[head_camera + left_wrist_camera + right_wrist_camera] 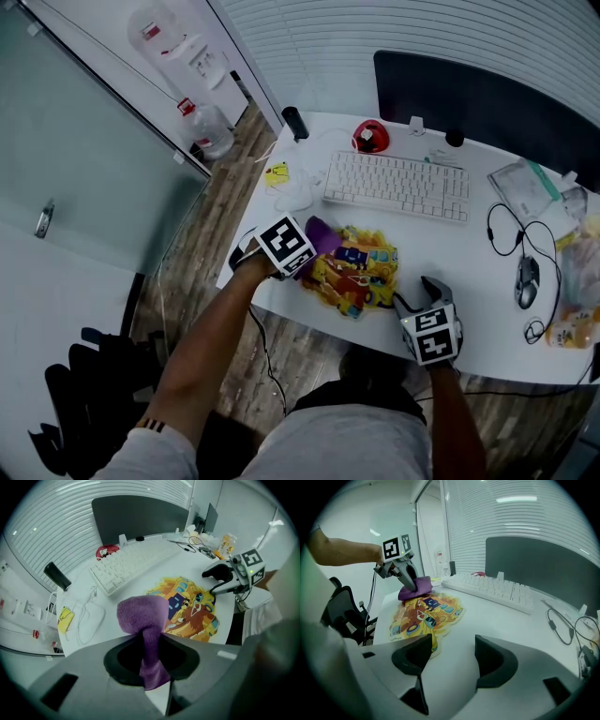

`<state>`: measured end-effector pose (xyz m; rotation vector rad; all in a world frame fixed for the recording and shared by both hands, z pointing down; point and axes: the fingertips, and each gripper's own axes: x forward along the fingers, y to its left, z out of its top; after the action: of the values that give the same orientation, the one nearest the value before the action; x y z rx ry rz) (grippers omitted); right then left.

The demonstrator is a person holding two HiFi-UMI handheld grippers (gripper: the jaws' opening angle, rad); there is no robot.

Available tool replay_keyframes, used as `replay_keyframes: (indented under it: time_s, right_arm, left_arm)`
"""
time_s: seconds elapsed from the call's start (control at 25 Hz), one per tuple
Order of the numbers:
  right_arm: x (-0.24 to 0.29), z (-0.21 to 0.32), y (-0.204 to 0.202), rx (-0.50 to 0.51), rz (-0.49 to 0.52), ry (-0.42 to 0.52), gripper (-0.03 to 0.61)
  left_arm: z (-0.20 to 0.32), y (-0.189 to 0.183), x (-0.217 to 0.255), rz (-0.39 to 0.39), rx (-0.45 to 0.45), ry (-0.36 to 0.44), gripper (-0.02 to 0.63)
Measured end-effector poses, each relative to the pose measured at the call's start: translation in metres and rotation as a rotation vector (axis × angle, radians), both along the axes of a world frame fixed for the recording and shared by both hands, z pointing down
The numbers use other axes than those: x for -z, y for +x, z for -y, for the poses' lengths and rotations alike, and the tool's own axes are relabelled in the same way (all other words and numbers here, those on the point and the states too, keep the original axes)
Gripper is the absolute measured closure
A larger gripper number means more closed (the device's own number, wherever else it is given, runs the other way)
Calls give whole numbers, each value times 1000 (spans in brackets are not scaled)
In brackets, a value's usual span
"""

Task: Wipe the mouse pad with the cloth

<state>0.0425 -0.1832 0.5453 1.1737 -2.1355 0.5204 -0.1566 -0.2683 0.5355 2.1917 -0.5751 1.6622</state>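
A colourful yellow-orange mouse pad (354, 267) (190, 609) (423, 614) lies on the white desk (478, 272) in front of the keyboard. My left gripper (302, 246) (151, 641) is shut on a purple cloth (322, 233) (143, 616) (416, 588), whose bunched end rests on the pad's left edge. My right gripper (419, 292) (451, 660) stands open with nothing between its jaws, just to the right of the pad near the desk's front edge.
A white keyboard (398, 185) lies behind the pad, with a red object (370, 137) beyond it. A mouse (528, 281) with black cables sits at the right among packets (525, 187). A white cable (300, 192) and yellow tag (277, 173) lie at the left.
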Motion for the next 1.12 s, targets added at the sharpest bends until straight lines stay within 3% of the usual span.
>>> replay_keyframes:
  time_s: [0.16, 0.36, 0.48, 0.6, 0.84, 1.12]
  right_arm:
    - [1, 0, 0, 3, 0, 5, 331]
    - [0, 0, 0, 4, 2, 11, 331]
    - [1, -1, -1, 5, -3, 12, 331]
    - [2, -1, -1, 5, -3, 16, 331]
    - [2, -1, -1, 6, -4, 18, 331]
    - [1, -1, 0, 6, 0, 15, 331]
  left_arm:
    - [-13, 32, 23, -49, -67, 53, 532]
    - [-39, 102, 36, -114, -233, 80, 532]
    - [-59, 129, 26, -104, -296, 37, 532]
    - [-79, 142, 11, -51, -333, -33, 532]
    - [-83, 159, -5, 0, -380, -68, 532]
    - [-73, 147, -11, -2, -343, -79, 532]
